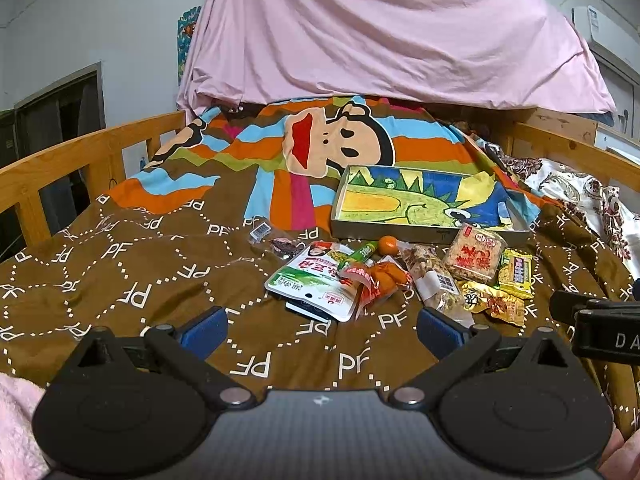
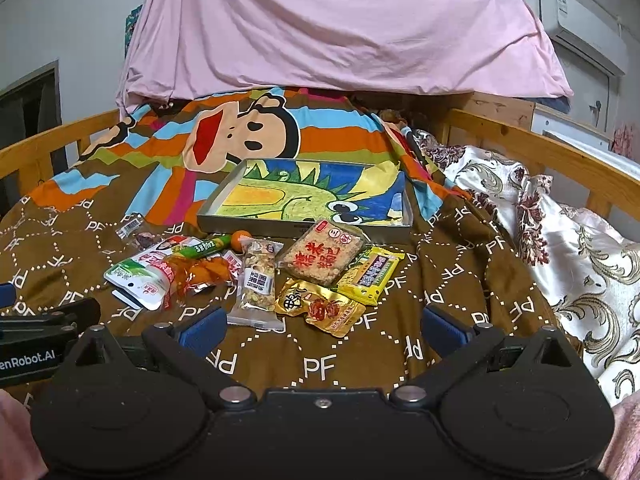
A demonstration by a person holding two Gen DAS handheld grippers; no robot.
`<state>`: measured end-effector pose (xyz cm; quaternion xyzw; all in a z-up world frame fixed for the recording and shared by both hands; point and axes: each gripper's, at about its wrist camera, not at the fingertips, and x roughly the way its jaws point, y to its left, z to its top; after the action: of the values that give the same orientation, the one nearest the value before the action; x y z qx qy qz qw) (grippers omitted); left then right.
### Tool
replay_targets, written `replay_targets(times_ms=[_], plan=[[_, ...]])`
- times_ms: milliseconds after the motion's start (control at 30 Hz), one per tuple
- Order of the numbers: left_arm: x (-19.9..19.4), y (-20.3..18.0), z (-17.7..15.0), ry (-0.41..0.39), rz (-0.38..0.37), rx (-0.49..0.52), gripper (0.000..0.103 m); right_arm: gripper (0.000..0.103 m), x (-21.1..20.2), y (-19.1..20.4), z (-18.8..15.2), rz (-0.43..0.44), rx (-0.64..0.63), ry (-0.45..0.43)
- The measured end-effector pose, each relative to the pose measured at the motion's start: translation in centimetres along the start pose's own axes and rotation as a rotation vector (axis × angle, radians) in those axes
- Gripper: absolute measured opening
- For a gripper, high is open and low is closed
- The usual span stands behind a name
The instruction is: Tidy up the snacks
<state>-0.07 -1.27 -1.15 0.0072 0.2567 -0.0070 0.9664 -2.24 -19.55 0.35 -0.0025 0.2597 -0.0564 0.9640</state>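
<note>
Left tool (image 1: 322,330): wide open, blue pads (image 1: 204,330) spread apart, nothing between them, hovering over the brown quilt (image 1: 140,280) near the camera.
Right tool (image 2: 322,330): also gaping, empty, hanging just near of the snack pile; its black body pokes into the left view at far right.
Tray (image 2: 304,229): shallow grey box with a crayon dinosaur drawing inside, sitting on the quilt just beyond the snacks, no snacks in it.
Snacks: all heaped on the quilt in front of the tray's near wall.
Rice cake (image 2: 322,252): clear pack with red characters, right up against the tray's near wall.
Yellow bar (image 2: 370,274): lying right of the rice cake, touching it.
Gold packet (image 2: 320,306): nearest of the right group, just in front of the rice cake.
Nut bar (image 2: 258,280): clear wrapper, pointing near to far, left of the gold packet.
Orange packet (image 2: 200,274): crumpled, overlapping the white pouch (image 2: 138,280) on the left of the pile.
Green stick (image 2: 206,246): resting across the top of that pouch.
Orange ball (image 2: 241,239): small and round, just near of the tray.
Stray wrapper (image 2: 130,227): clear with a barcode, off to the far left of the pile.
Bed: wooden rails (image 1: 60,168) either side, pink sheet (image 1: 380,32) draped at the far end.
</note>
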Motion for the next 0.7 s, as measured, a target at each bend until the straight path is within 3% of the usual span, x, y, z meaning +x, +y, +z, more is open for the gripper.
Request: replay_targets(times_ms=[400, 700], plan=[[0.8, 0.7, 0.6, 0.063, 0.002, -0.019, 0.102, 0.102, -0.4, -0.9, 0.7, -0.022, 0.054, 0.01], [1.4, 0.7, 0.8, 0.107, 0.004, -0.014, 0.103, 0.102, -0.5, -1.7, 1.0, 0.015, 0.088, 0.02]])
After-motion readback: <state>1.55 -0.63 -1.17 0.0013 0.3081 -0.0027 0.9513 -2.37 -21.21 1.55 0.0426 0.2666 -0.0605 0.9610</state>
